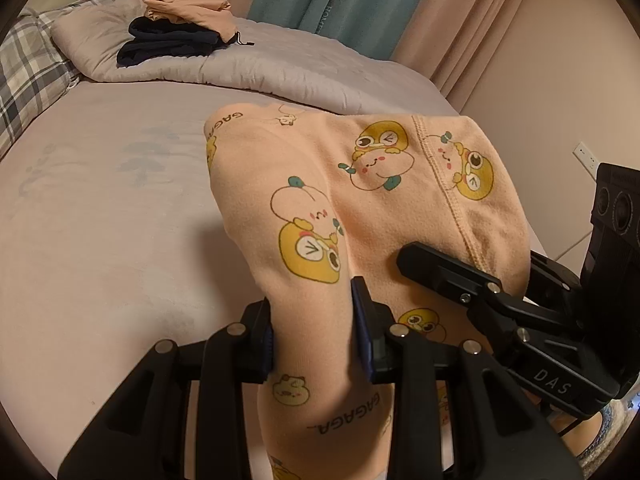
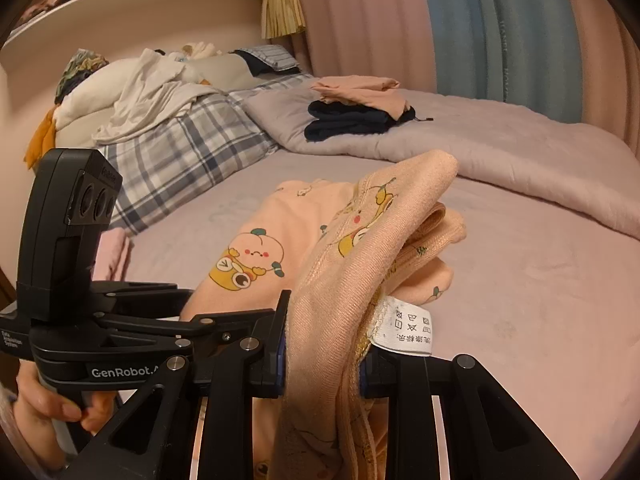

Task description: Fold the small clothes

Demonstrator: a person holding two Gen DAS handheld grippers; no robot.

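Peach fleece garment (image 1: pixel 384 184) with cartoon prints is bunched up and held off the bed (image 1: pixel 100 220), pinched at both ends: left gripper (image 1: pixel 316 336) has its jaws clamped on one thick fold, right gripper (image 2: pixel 324 344) has its jaws clamped on another wad by the care tag (image 2: pixel 408 330). Honestly the risk is that both grabs hold several layers, so laying it down could leave hidden creases, or a layer slips out and the fold goes crooked.
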